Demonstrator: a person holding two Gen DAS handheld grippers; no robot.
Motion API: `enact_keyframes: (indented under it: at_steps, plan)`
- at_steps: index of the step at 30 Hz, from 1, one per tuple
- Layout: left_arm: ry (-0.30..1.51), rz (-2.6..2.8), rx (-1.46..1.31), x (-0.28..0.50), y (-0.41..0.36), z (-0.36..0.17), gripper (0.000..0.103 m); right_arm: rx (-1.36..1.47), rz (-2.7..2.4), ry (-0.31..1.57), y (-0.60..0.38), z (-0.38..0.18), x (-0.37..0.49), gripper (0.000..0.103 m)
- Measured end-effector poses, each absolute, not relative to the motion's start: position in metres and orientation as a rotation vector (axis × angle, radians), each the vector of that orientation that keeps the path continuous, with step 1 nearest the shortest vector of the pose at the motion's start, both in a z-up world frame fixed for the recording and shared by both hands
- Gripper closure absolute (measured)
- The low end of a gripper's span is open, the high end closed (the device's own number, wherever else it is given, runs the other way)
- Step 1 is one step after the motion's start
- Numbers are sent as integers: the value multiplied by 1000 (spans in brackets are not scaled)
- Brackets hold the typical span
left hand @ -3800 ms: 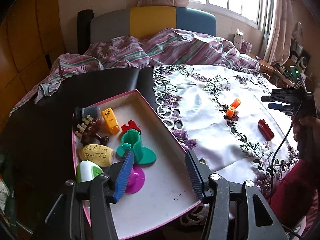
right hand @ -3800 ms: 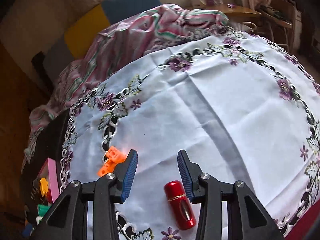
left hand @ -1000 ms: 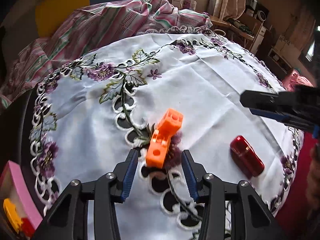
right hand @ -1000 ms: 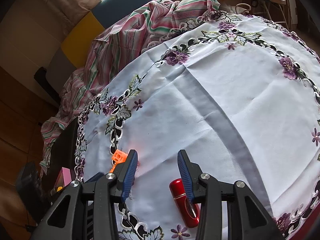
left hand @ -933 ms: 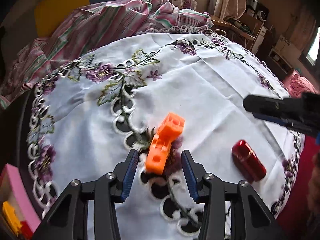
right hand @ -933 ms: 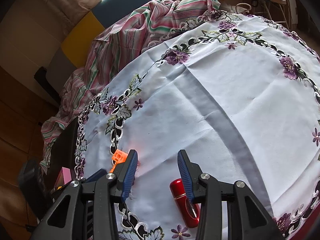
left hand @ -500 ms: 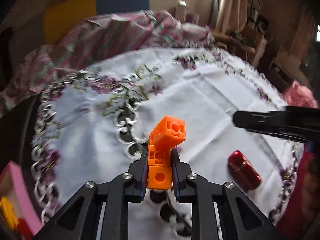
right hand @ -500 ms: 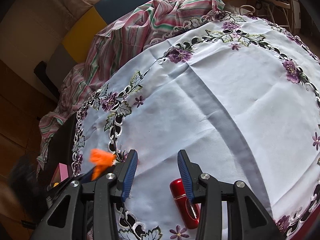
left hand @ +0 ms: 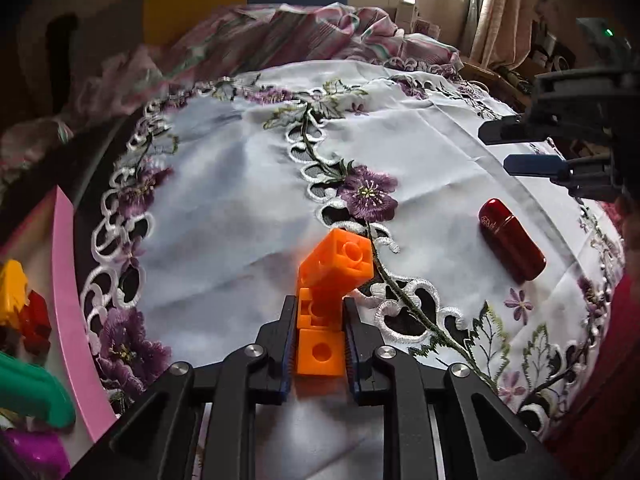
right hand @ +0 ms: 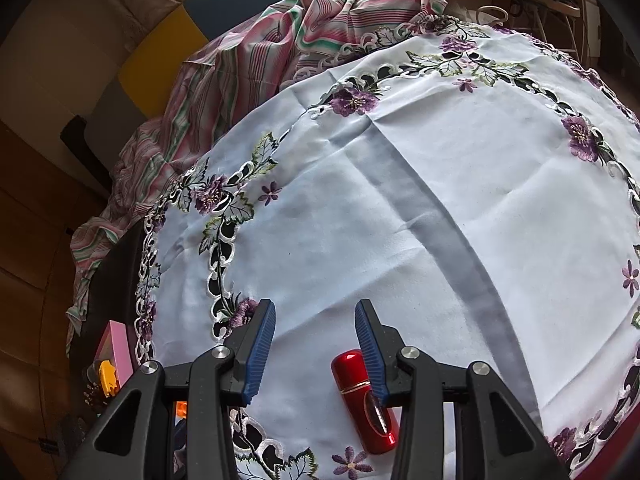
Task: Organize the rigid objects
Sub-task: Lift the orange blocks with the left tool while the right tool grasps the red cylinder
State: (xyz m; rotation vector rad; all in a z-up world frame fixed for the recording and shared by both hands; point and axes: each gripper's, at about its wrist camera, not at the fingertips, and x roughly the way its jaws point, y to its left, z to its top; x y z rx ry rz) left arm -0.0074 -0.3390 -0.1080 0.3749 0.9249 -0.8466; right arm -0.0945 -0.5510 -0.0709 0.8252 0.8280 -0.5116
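The left gripper point(left hand: 320, 332) has its jaws clamped on the orange block piece point(left hand: 326, 304), a short chain of linked cubes; the blue pads press the two lower cubes from both sides while the top cube juts out tilted beyond the fingertips. The piece is off the embroidered white cloth point(left hand: 248, 184) that covers the table, over its floral border.

Toward the table's right edge in the left wrist view, the red capsule-shaped case point(left hand: 512, 246) lies on its side on the cloth. The right gripper point(right hand: 315, 336) hovers over it with its jaws partly apart and nothing between the pads; in the right wrist view the case point(right hand: 366, 400) lies partly behind the right-hand finger, not gripped.

At the table's left edge sits the pink tray point(left hand: 70, 300), off the cloth. It holds a yellow item point(left hand: 12, 288), a red piece point(left hand: 36, 320) and a green plastic shape point(left hand: 32, 392).
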Motion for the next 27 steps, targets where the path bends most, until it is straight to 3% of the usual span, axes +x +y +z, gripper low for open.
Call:
enact_keyframes:
  at_steps: [22,27]
  plan:
    - [897,-886,364,-7,-335,-108,82,874,-486,891,-549,-83,-94,61]
    - [911,-892,351,-5,-335,-108,82,856,-425,988,-540,-90,-85,61]
